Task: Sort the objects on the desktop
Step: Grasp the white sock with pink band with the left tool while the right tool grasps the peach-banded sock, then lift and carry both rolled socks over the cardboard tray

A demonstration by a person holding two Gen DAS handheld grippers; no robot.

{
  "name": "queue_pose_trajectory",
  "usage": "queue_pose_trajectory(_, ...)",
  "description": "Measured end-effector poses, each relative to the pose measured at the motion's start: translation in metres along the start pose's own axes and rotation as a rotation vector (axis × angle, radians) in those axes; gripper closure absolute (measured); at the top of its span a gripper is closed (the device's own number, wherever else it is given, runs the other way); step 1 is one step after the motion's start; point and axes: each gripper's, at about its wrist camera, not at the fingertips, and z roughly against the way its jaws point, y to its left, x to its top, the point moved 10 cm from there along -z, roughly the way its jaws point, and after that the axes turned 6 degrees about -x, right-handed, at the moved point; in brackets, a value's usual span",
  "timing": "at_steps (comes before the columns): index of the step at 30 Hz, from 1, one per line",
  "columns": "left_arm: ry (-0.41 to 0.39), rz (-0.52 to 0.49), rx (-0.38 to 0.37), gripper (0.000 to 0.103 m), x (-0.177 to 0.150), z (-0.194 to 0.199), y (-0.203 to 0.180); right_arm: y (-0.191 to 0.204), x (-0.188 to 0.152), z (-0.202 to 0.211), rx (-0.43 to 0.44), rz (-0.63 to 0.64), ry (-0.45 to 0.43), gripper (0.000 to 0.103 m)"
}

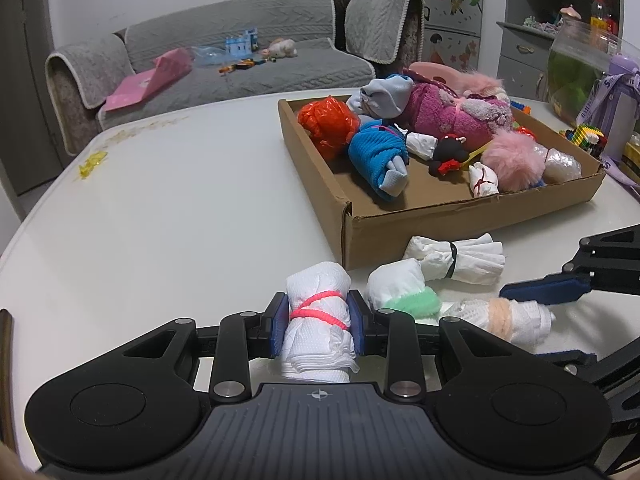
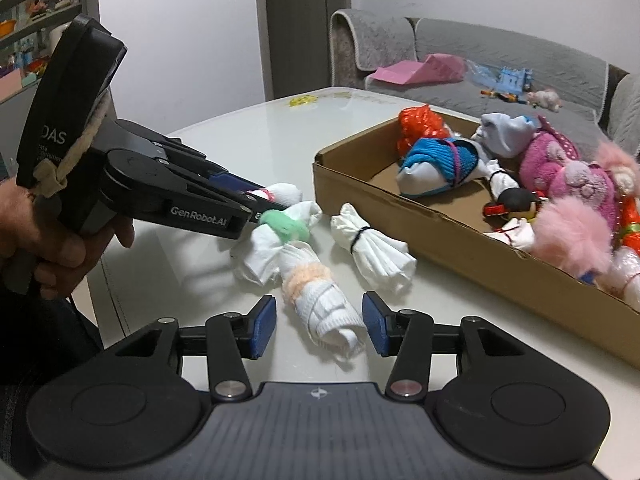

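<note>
Left tongs (image 1: 318, 322) pinch a white roll tied with a pink band (image 1: 316, 320), both blue pads pressed on its sides, on the white table (image 1: 180, 208). Right tongs (image 2: 319, 330) stand spread around a white roll with a peach band (image 2: 320, 300), pads apart from it. Rolls with a green band (image 2: 280, 232) and black band (image 2: 372, 252) lie beside the cardboard box (image 2: 460, 240)

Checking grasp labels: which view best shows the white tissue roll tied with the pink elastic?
Left wrist view. The white tissue roll tied with a pink elastic fills the foreground, pressed between the left tongs' blue pads, band and folds clear. The right wrist view shows only its far end poking past those tongs, mostly hidden.
</note>
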Motion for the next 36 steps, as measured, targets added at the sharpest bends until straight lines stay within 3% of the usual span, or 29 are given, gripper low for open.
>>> queue_pose_trajectory(2,0.000,0.006,0.001,0.065,-0.001,0.001,0.000,0.002,0.000,0.001,0.006,0.005,0.001,0.078)
queue_pose_trajectory(3,-0.001,0.008,0.005,0.065,-0.002,0.002,0.000,0.002,0.000,0.002,0.004,0.001,-0.001,0.080)
queue_pose_trajectory(9,-0.026,0.010,0.016,0.065,-0.003,0.017,-0.007,-0.001,0.002,0.012,0.031,-0.030,-0.020,0.080)
queue_pose_trajectory(16,-0.091,0.026,0.020,0.065,0.013,0.055,-0.015,-0.009,0.021,0.039,0.047,-0.065,-0.104,0.080)
queue_pose_trajectory(25,-0.181,-0.008,0.020,0.065,0.099,0.084,-0.028,-0.057,0.082,0.095,-0.034,-0.108,-0.270,0.080)
queue_pose_trajectory(36,-0.231,-0.052,-0.056,0.065,0.197,0.039,-0.070,-0.135,0.156,0.103,-0.159,-0.138,-0.361,0.080)
